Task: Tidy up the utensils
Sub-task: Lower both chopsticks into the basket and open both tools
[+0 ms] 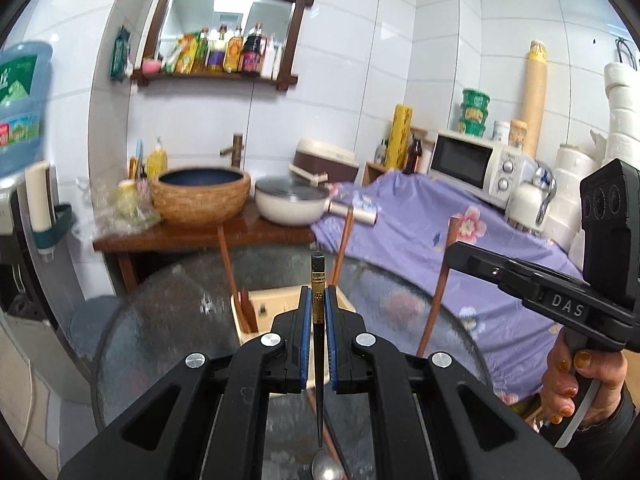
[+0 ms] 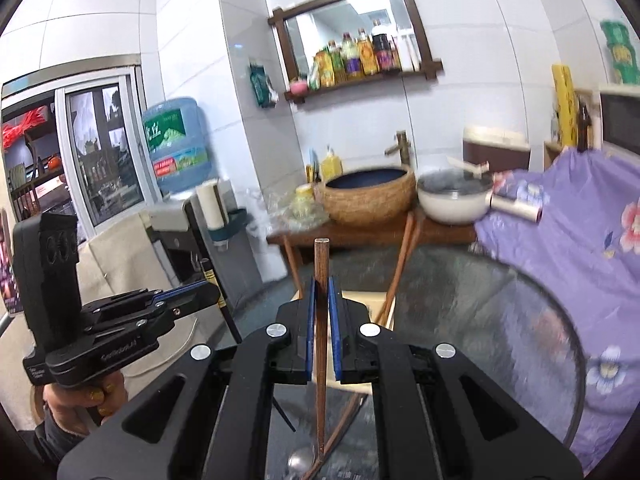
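My left gripper (image 1: pixel 318 304) is shut on a black chopstick with a gold band (image 1: pixel 318 280), held upright above the glass table (image 1: pixel 168 320). My right gripper (image 2: pixel 321 296) is shut on a brown wooden chopstick (image 2: pixel 321 264), also upright; in the left wrist view this chopstick (image 1: pixel 438 288) stands at the right. A pale wooden utensil box (image 1: pixel 256 320) sits on the table beyond both grippers, with two brown chopsticks (image 1: pixel 230 268) leaning in it. A metal spoon (image 1: pixel 326 468) and loose chopsticks lie on the table below the grippers.
A wooden stand behind the table holds a woven basin (image 1: pixel 202 194) and a white pot (image 1: pixel 290 200). A purple flowered cloth (image 1: pixel 440 240) covers the counter at the right, with a microwave (image 1: pixel 476 166). A water dispenser (image 2: pixel 176 148) stands left.
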`<state>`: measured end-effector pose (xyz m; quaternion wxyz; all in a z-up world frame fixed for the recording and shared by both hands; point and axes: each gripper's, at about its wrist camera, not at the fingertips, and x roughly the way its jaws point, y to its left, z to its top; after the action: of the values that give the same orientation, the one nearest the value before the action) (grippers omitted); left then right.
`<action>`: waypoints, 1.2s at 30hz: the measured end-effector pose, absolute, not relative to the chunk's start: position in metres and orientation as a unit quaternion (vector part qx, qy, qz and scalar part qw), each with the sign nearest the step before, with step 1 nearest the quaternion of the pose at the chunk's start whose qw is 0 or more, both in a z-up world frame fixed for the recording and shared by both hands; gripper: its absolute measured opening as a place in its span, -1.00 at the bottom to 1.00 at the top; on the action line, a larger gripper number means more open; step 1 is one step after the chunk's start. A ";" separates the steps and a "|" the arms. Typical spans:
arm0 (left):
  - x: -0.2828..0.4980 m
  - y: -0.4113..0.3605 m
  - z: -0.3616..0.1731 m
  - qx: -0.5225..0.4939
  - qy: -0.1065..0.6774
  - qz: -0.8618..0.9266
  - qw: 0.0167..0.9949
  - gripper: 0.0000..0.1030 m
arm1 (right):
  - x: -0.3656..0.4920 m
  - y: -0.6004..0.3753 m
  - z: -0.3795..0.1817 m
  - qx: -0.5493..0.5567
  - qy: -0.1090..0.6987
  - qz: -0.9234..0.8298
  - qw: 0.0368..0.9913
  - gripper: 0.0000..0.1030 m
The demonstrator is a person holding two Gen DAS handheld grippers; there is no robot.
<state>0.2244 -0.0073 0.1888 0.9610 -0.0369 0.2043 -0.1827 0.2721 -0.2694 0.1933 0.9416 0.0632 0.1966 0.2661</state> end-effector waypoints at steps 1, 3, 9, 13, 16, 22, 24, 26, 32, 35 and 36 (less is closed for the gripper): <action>0.227 -0.007 0.199 -0.041 0.195 -0.182 0.963 -0.87 | 0.275 -0.267 0.202 0.060 0.188 0.264 0.944 -0.86; 0.231 -0.005 0.217 -0.049 0.180 -0.178 0.966 -0.87 | 0.281 -0.264 0.222 0.057 0.170 0.259 0.949 -0.86; 0.263 -0.001 0.263 -0.068 0.141 -0.139 0.978 -0.87 | 0.312 -0.257 0.263 0.071 0.129 0.228 0.962 -0.86; 0.289 0.003 0.265 -0.087 0.141 -0.112 0.980 -0.87 | 0.338 -0.248 0.268 0.083 0.118 0.205 0.968 -0.86; 0.302 -0.001 0.258 -0.082 0.137 -0.092 0.983 -0.87 | 0.355 -0.241 0.255 0.084 0.122 0.189 0.971 -0.86; 0.319 -0.004 0.217 -0.073 0.160 -0.075 0.982 -0.87 | 0.375 -0.232 0.207 0.076 0.150 0.171 0.971 -0.86; 0.324 -0.004 0.200 -0.073 0.177 -0.077 0.979 -0.87 | 0.379 -0.230 0.191 0.072 0.162 0.167 0.970 -0.86; 0.328 -0.004 0.186 -0.070 0.190 -0.077 0.976 -0.87 | 0.383 -0.228 0.175 0.066 0.177 0.167 0.968 -0.85; 0.333 -0.003 0.153 -0.066 0.220 -0.078 0.970 -0.87 | 0.386 -0.226 0.146 0.063 0.197 0.163 0.965 -0.86; 0.335 -0.005 0.141 -0.060 0.231 -0.078 0.968 -0.87 | 0.386 -0.225 0.138 0.061 0.203 0.162 0.964 -0.85; 0.335 -0.006 0.138 -0.058 0.235 -0.078 0.967 -0.87 | 0.384 -0.225 0.137 0.057 0.200 0.160 0.965 -0.85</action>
<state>0.3352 -0.0056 0.1381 0.9672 -0.0581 0.2345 -0.0780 0.3844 -0.2250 0.1367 0.9650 0.0568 0.1998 0.1602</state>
